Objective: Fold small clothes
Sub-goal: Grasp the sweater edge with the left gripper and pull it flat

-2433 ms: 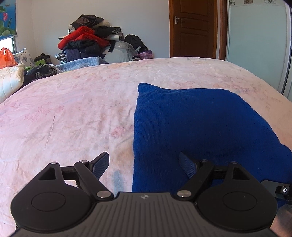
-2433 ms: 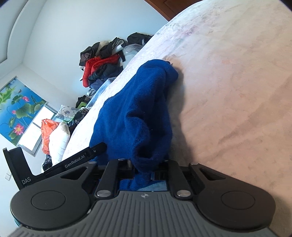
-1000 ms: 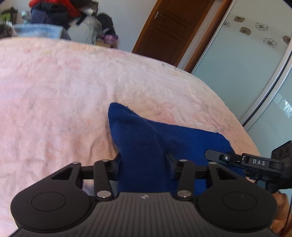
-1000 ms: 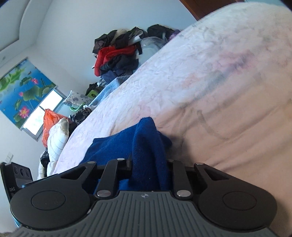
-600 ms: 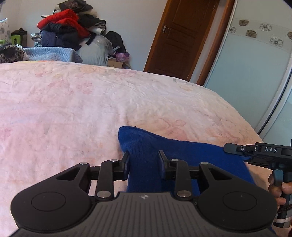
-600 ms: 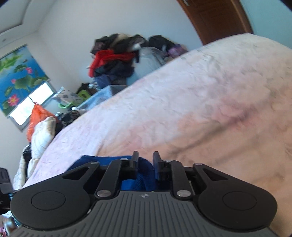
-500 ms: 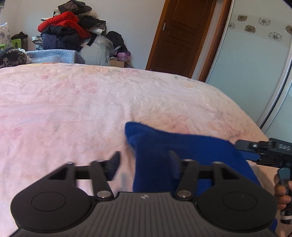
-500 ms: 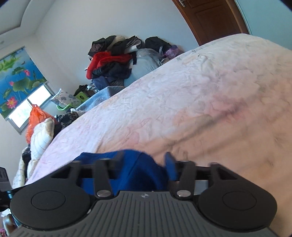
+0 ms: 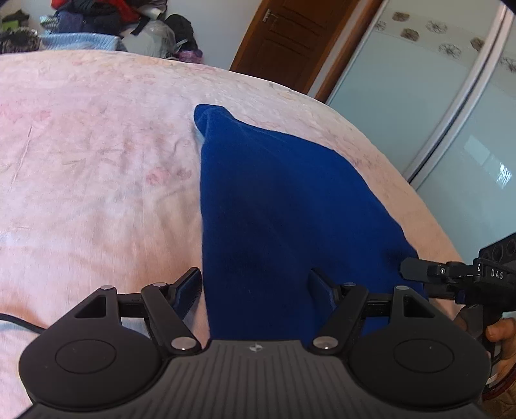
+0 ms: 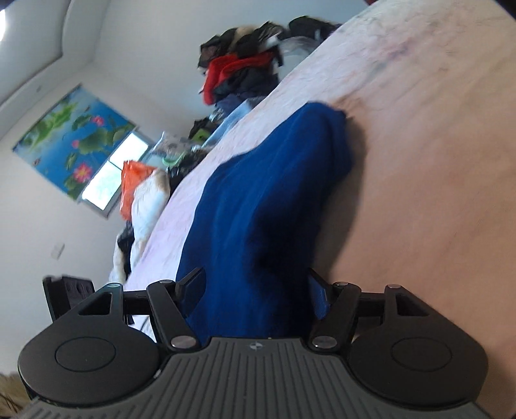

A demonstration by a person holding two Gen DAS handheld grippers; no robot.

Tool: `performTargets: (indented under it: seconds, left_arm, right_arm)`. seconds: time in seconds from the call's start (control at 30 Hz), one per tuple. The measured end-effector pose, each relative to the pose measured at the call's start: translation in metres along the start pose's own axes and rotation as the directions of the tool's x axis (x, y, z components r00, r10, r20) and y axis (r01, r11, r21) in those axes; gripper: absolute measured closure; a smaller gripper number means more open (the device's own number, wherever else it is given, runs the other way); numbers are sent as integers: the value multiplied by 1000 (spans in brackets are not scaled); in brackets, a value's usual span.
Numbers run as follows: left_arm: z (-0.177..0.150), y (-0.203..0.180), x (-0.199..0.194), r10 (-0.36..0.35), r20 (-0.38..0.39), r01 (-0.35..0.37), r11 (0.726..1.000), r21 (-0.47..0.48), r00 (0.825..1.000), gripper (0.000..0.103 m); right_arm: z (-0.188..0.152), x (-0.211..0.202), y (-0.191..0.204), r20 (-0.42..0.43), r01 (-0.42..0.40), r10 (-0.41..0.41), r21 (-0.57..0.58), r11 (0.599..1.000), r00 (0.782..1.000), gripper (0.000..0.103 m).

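Note:
A dark blue knitted garment [image 9: 274,193] lies folded on the pink flowered bed [image 9: 96,145], its far corner slightly humped. My left gripper [image 9: 254,277] hovers at its near left edge, open, the cloth lying under and between the fingers without being pinched. The right gripper [image 9: 451,277] shows at the garment's near right corner, held by a hand [image 9: 498,332]. In the right wrist view the right gripper [image 10: 255,277] has its jaws opening, with the blue garment [image 10: 274,193] loose between the fingers, not pressed by the pads.
A pile of clothes [image 9: 96,19] stands beyond the bed's far edge, also in the right wrist view as the same pile of clothes [image 10: 245,71]. A brown door [image 9: 290,42] and sliding wardrobe panels [image 9: 435,112] lie to the right. An orange bag and white quilt [image 10: 135,187] sit by the window.
Both grippers carried the garment's edge forward, then opened and let it go. Both have since drawn back toward the near side, leaving the cloth lying folded.

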State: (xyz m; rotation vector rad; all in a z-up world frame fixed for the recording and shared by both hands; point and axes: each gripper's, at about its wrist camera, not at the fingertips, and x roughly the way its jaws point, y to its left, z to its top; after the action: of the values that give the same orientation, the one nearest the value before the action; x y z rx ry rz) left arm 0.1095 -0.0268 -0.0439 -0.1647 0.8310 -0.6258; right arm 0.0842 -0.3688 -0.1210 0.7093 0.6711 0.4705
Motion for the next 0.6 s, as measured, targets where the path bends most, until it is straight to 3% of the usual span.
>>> performTargets:
  seconds: [0.1, 0.13, 0.17, 0.23, 0.33, 0.43, 0.6]
  left_arm:
    - [-5, -7, -2, 17, 4, -17, 1000, -1, 1000, 32]
    - [-6, -10, -3, 35, 7, -35, 999, 4, 999, 37]
    - [-7, -12, -3, 51, 8, -52, 999, 10, 999, 40]
    - [-7, -15, -3, 73, 7, -73, 997, 17, 997, 53]
    - [-6, -18, -3, 83, -1, -83, 996, 24, 997, 70]
    - [-3, -24, -4, 83, -2, -82, 996, 29, 997, 80]
    - [-3, -40, -1, 79, -12, -79, 995, 55, 997, 80]
  right_arm:
    - [-5, 11, 15, -17, 22, -23, -41, 999, 1000, 37]
    - [-6, 14, 20, -19, 39, -40, -55, 998, 999, 45]
    - [-8, 17, 22, -28, 58, -60, -62, 996, 998, 62]
    - [-10, 21, 21, -30, 101, -102, -52, 994, 994, 84]
    - [-11, 16, 23, -11, 110, -110, -45, 993, 994, 85]
    - [-8, 8, 34, 13, 138, -137, -84, 987, 990, 86]
    - [8, -10, 44, 36, 162, -158, -143, 976, 987, 86]
